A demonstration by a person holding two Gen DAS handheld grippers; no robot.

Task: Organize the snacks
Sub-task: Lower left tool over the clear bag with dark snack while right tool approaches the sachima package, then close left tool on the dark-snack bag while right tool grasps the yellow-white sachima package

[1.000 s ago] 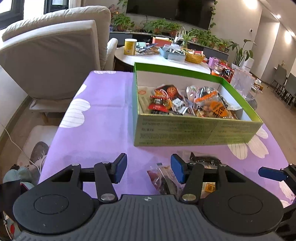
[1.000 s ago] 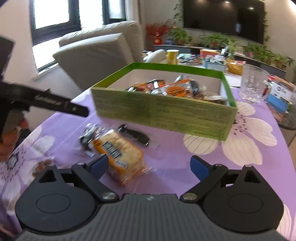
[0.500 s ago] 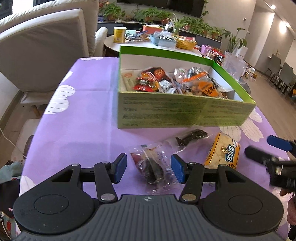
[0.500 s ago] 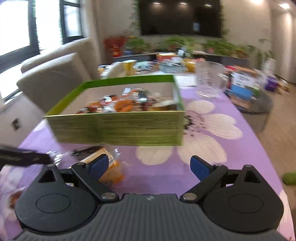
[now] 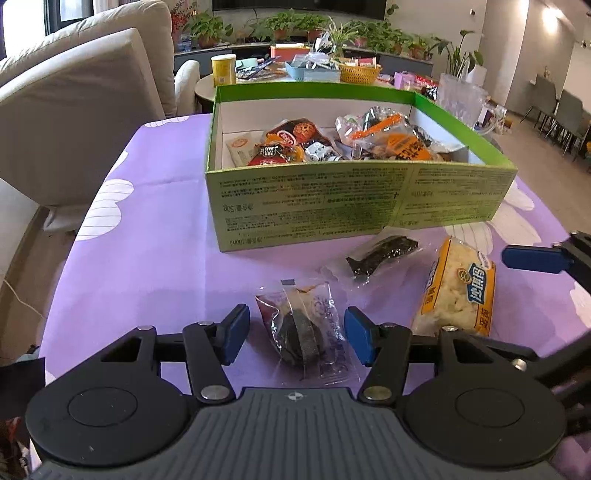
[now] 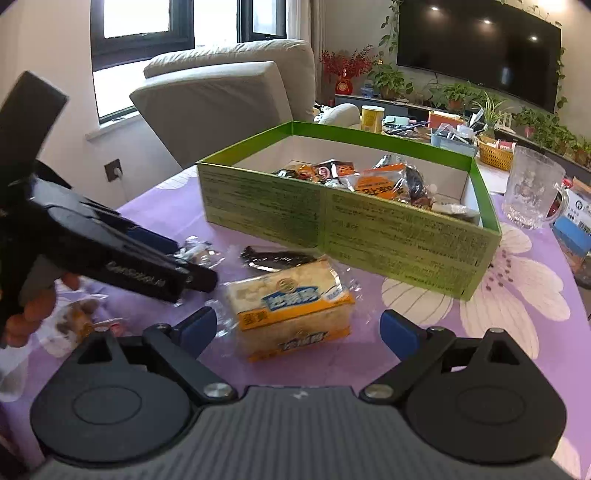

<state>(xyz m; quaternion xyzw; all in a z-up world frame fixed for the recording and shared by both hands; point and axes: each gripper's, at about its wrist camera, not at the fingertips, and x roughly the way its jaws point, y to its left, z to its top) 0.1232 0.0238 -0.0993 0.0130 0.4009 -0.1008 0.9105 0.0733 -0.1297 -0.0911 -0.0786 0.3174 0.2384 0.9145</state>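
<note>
Readable print on the box and the left gripper

Upside down on the near wall of the green box [image 5: 332,199]: "50g" and "100ml", other small print too fine to read. On the side of the left gripper [image 6: 140,275]: faint lettering, not legible. Chinese characters on the yellow cracker pack [image 6: 291,306].

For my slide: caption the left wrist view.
Left gripper closing around a clear snack packet before the green box of snacks.

armchair [image 6: 221,99] beige | window [image 6: 136,18] bright | TV [image 6: 480,55] dark | plants [image 6: 391,79] shelf
</note>
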